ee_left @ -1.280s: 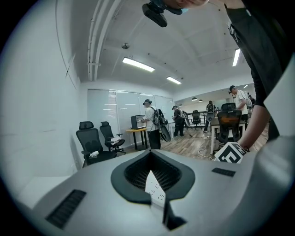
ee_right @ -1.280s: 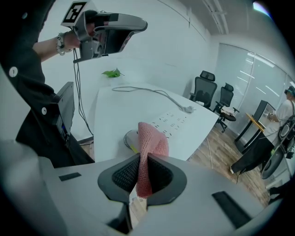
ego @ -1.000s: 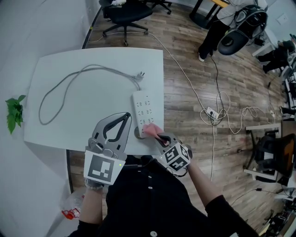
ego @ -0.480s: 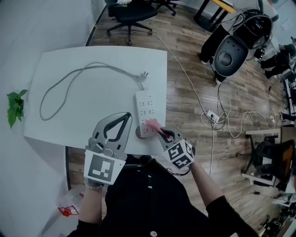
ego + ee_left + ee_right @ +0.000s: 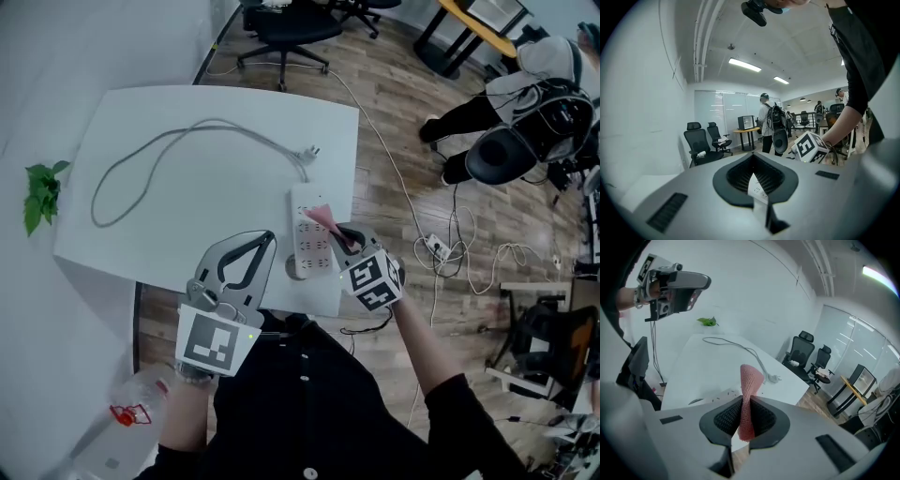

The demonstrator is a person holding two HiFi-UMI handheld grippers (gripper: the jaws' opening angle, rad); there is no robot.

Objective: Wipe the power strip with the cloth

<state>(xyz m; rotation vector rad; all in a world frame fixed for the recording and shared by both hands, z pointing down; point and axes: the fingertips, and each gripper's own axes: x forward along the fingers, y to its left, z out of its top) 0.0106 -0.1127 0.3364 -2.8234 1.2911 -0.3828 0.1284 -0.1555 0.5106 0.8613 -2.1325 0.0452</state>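
A white power strip (image 5: 311, 242) lies near the table's front right corner, and its grey cord (image 5: 178, 145) loops off to the far left. My right gripper (image 5: 337, 232) is shut on a pink cloth (image 5: 323, 216), which rests on the far half of the strip. In the right gripper view the cloth (image 5: 751, 376) sticks up between the jaws, with the strip (image 5: 715, 394) below. My left gripper (image 5: 262, 242) hovers shut and empty just left of the strip's near end. In the left gripper view part of the strip (image 5: 757, 190) shows through the jaw opening.
The white table (image 5: 169, 216) ends close behind both grippers. A green plant sprig (image 5: 39, 195) hangs off its left side. An office chair (image 5: 286, 23) stands beyond the table. A person (image 5: 525, 94) and loose floor cables (image 5: 441, 248) are at the right.
My right gripper has slid the pink cloth along the power strip, from its near end towards its far end. The left gripper has stayed where it was.
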